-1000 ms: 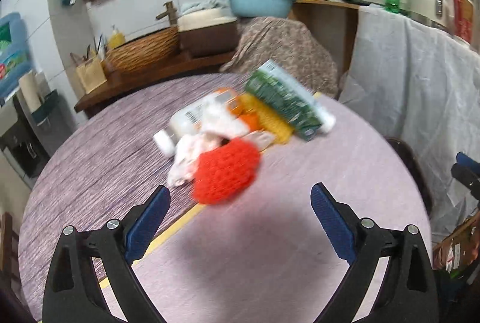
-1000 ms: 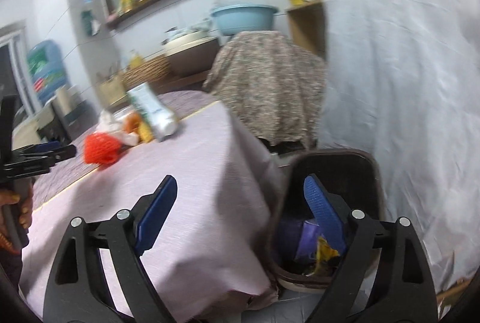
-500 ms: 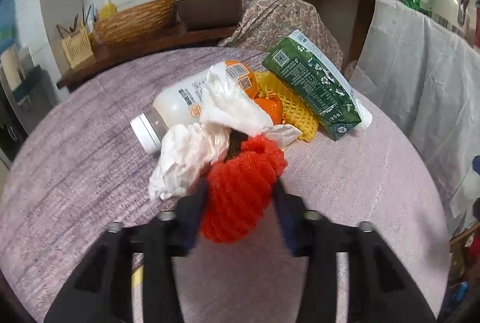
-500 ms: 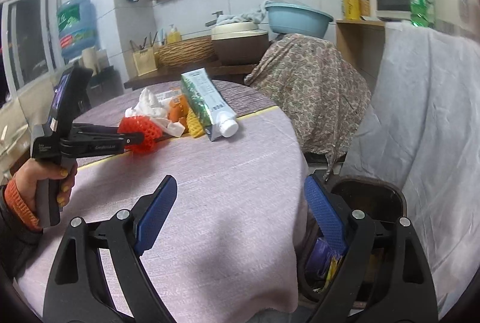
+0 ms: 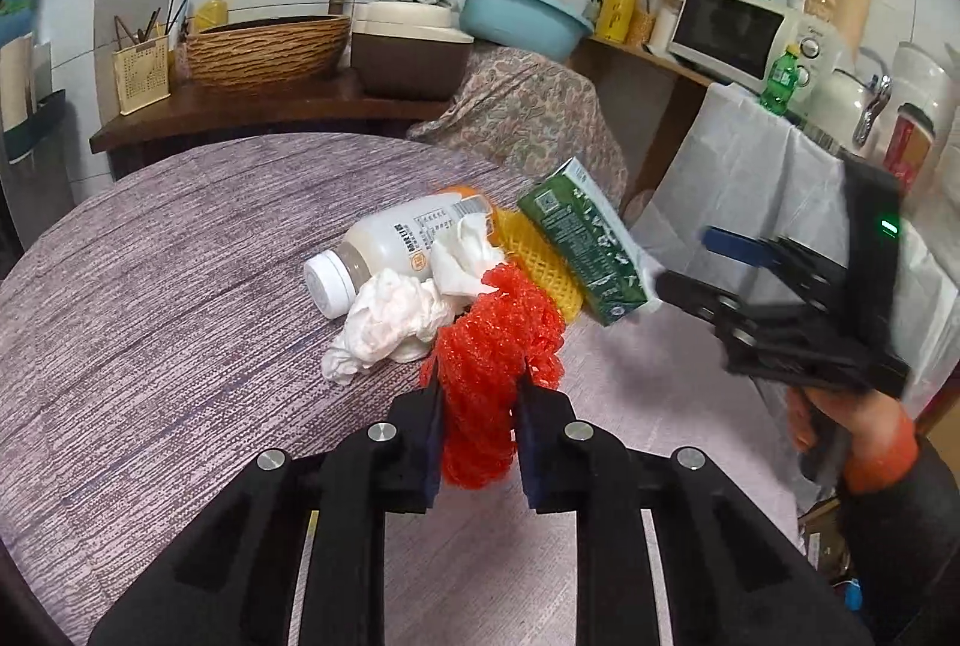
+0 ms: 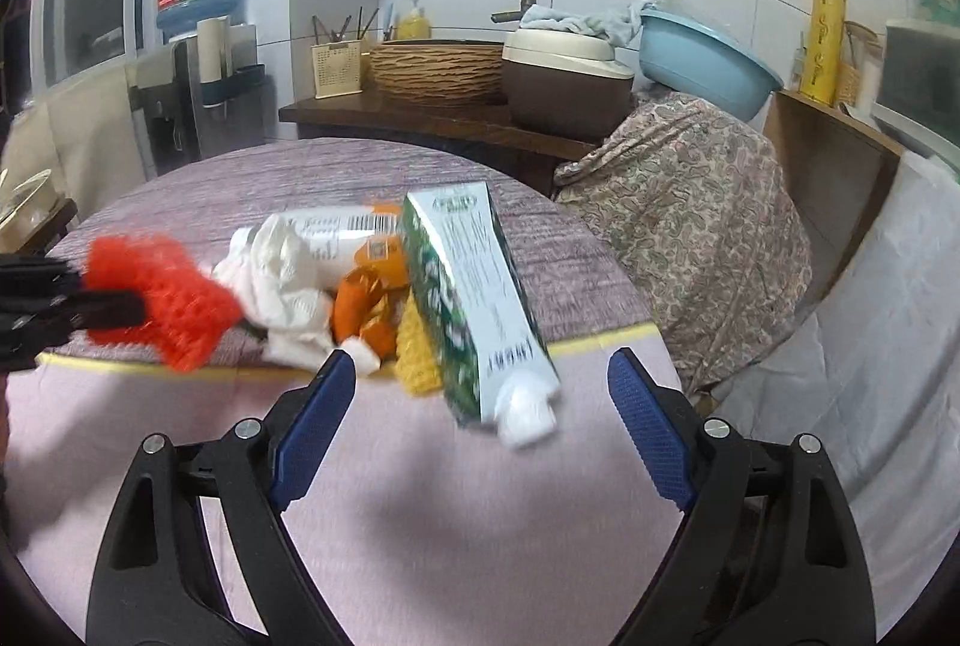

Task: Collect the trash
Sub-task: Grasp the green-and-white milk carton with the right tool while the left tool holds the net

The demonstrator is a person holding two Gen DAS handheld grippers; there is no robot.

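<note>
A pile of trash lies on the round table (image 5: 150, 298): a white bottle (image 5: 390, 244), crumpled tissue (image 5: 390, 316), yellow foam netting (image 5: 534, 250) and a green carton (image 5: 582, 244). My left gripper (image 5: 480, 406) is shut on the red foam net (image 5: 492, 358), held just in front of the pile. My right gripper (image 6: 480, 418) is open, facing the green carton (image 6: 474, 298) with its jaws just short of the carton's cap end. It shows in the left wrist view (image 5: 708, 268) beside the carton. The red net (image 6: 162, 304) shows at left in the right wrist view.
A counter (image 5: 270, 112) behind the table holds a woven basket (image 5: 264, 46), a brown pot (image 5: 408, 58) and a blue basin (image 5: 522, 16). A patterned cloth (image 6: 690, 202) covers something beyond the table's right edge. A white sheet (image 5: 750, 178) hangs at right under a microwave (image 5: 732, 28).
My left gripper has closed on the red net and lifted it slightly off the pile. My right gripper has swung from the bin beside the table toward the green carton.
</note>
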